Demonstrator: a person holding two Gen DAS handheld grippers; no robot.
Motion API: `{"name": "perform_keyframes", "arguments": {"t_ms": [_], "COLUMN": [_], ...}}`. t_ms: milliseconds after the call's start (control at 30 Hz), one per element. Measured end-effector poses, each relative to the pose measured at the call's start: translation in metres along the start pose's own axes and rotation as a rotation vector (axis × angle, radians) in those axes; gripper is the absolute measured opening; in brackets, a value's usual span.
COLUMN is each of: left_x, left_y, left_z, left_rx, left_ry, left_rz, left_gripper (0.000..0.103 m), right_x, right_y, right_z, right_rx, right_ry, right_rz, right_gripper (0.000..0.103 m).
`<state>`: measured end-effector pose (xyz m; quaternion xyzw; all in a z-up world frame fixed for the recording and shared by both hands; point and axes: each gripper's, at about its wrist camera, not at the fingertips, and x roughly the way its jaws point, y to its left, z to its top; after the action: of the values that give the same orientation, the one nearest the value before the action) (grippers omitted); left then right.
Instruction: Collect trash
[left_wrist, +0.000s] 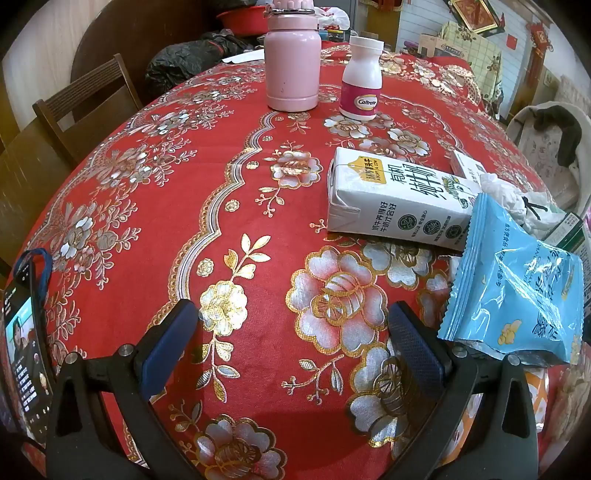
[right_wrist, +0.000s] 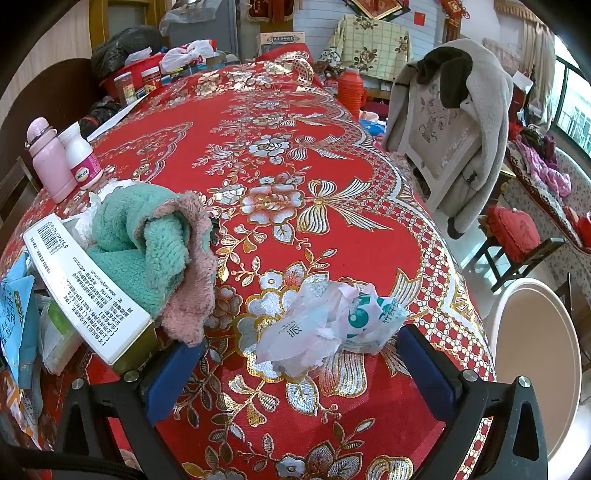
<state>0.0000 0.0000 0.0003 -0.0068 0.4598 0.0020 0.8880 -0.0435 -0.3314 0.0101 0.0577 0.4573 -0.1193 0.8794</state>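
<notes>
My left gripper (left_wrist: 291, 325) is open and empty above the red flowered tablecloth (left_wrist: 147, 229). A white milk carton (left_wrist: 395, 199) lies on its side ahead to the right. A blue snack bag (left_wrist: 517, 284) lies right of the right finger, with crumpled white plastic (left_wrist: 506, 195) behind it. My right gripper (right_wrist: 299, 354) is open. A crumpled plastic tissue wrapper (right_wrist: 328, 321) lies on the cloth just ahead, between the fingertips. The blue bag (right_wrist: 14, 306) shows at that view's left edge.
A pink flask (left_wrist: 293, 62) and a white Caltrate bottle (left_wrist: 361, 79) stand at the back. A green and pink towel (right_wrist: 155, 247) and a white box (right_wrist: 85, 288) lie left of the right gripper. A phone (left_wrist: 26, 347) sits far left. A coat-draped chair (right_wrist: 454, 133) and white bin (right_wrist: 535, 365) stand right of the table.
</notes>
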Motion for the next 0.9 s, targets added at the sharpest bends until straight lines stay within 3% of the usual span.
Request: {"name": "perform_keyframes", "arguments": {"t_ms": [200, 467, 900], "left_x": [-0.009, -0.081, -0.186], "left_y": [0.001, -0.008, -0.035], "left_z": [-0.002, -0.005, -0.025], "left_rx": [0.03, -0.02, -0.056], "left_ry": [0.065, -0.022, -0.153], "left_rz": [-0.029, -0.021, -0.062], "left_gripper": [0.102, 0.102, 0.102], "right_x": [0.0, -0.006, -0.139], "right_y": [0.0, -0.003, -0.043], "right_z": [0.0, 0.0, 0.003], "right_rx": [0.001, -0.094, -0.044], "right_ry": [0.0, 0.079, -0.105], "right_rz": [0.001, 0.057, 0.096], "right_gripper": [0.103, 0.103, 0.103]}}
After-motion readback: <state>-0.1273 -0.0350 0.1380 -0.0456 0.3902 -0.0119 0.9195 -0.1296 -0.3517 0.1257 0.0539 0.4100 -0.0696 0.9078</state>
